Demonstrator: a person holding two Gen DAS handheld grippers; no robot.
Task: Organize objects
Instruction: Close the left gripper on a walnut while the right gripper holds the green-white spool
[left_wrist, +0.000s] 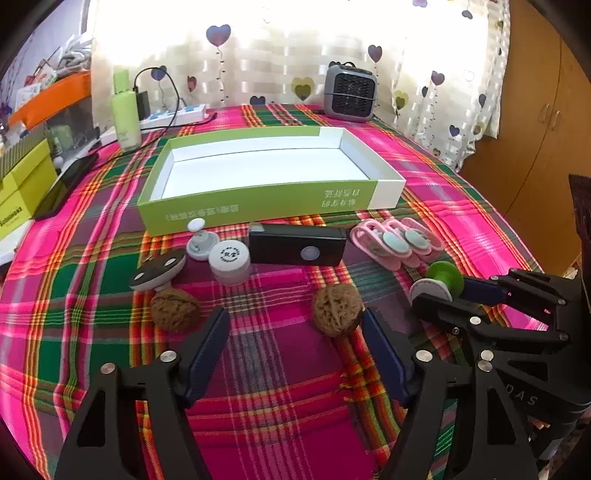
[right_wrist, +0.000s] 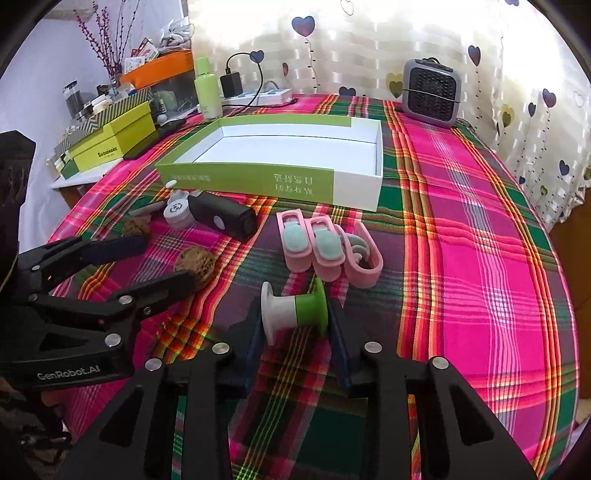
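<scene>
Right tool clamped on green-and-white plastic spool, low over plaid table, near centre. Left tool wide open, empty, between two brown walnuts. Green-white cardboard tray beyond, far side.

Green-and-white spool sideways on plaid cloth, between claw pads.
</scene>
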